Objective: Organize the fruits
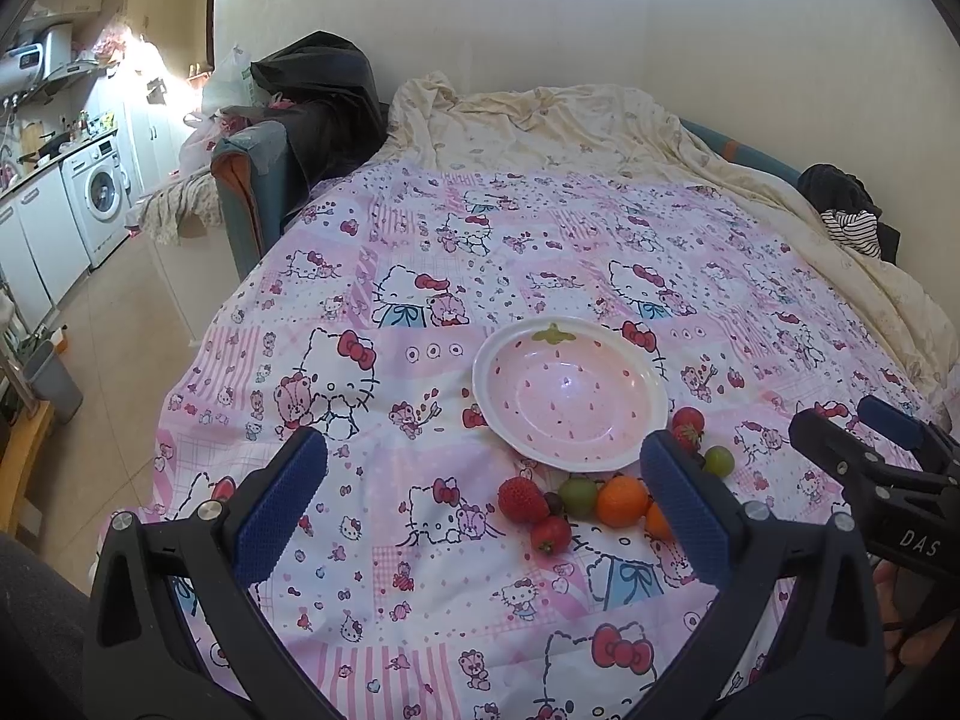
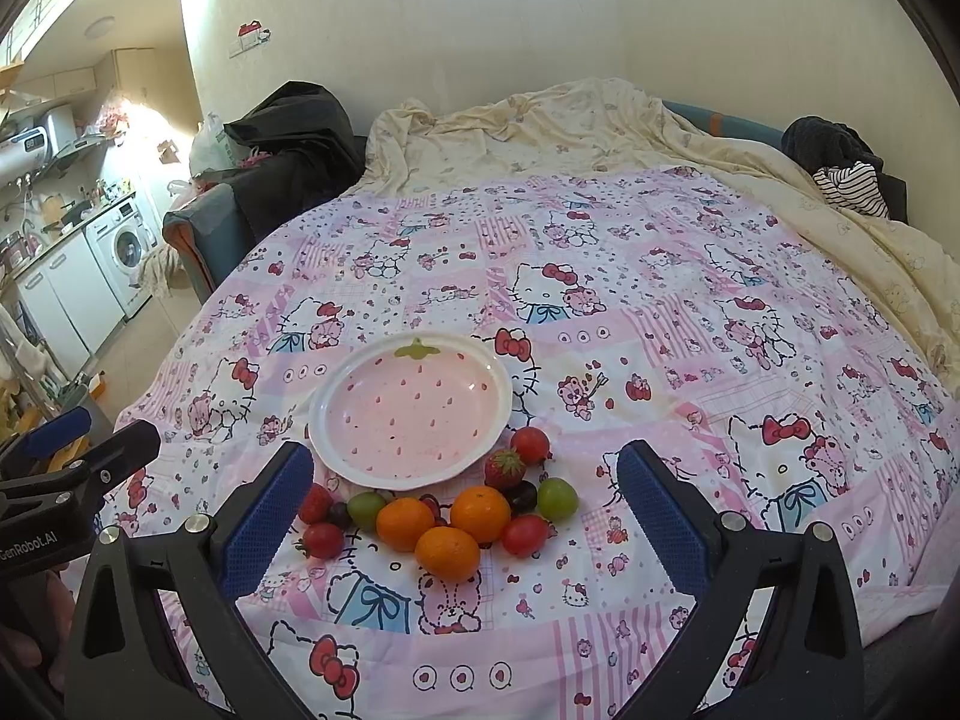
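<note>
A pink strawberry-pattern bowl [image 2: 414, 414] with a white rim sits empty on the Hello Kitty bedspread [image 2: 660, 300]. Just in front of it lies a cluster of fruit: three oranges [image 2: 447, 552], strawberries [image 2: 504, 468], red tomatoes [image 2: 525, 534], green grapes [image 2: 558, 498] and dark grapes [image 2: 521, 495]. My right gripper [image 2: 465, 510] is open and empty, hovering over the cluster. My left gripper [image 1: 480, 510] is open and empty, above the spread left of the fruit; the bowl [image 1: 570, 399] and oranges [image 1: 621, 501] show there too.
The bed's left edge drops to a tiled floor [image 1: 120, 372]. A cream blanket [image 2: 540, 126] is bunched at the back, dark clothes [image 2: 840, 162] at the far right. A washing machine [image 1: 99, 195] and cabinets stand far left.
</note>
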Available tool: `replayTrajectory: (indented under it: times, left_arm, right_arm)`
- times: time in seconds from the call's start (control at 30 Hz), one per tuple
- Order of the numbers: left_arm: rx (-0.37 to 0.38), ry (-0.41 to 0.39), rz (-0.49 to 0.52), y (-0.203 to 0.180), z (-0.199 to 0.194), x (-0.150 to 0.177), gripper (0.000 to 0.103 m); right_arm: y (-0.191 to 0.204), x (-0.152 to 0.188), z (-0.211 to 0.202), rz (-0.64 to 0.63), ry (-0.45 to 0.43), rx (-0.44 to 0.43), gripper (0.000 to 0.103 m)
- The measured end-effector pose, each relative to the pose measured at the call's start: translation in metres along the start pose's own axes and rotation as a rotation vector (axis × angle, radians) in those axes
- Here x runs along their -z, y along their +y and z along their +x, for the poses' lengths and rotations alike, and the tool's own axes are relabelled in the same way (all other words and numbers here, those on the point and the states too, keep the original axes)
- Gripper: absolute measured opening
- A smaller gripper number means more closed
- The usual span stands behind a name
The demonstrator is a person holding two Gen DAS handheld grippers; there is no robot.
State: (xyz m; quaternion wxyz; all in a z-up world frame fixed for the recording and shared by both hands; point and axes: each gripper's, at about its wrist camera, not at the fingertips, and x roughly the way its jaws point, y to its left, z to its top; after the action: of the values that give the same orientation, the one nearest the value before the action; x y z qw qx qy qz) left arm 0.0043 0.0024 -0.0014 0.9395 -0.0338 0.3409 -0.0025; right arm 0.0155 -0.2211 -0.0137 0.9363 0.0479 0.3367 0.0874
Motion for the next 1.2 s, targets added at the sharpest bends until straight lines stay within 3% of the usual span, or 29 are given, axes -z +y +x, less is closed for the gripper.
replayTrajectory:
  times: [1.2]
  left_arm:
    - [-0.007,-0.007,0.005,0.0011,-0.0008,0.0002,0.103]
  right_arm:
    - [0.0009,0.0011,0.0002,-0.003,-0.001,0.003,0.103]
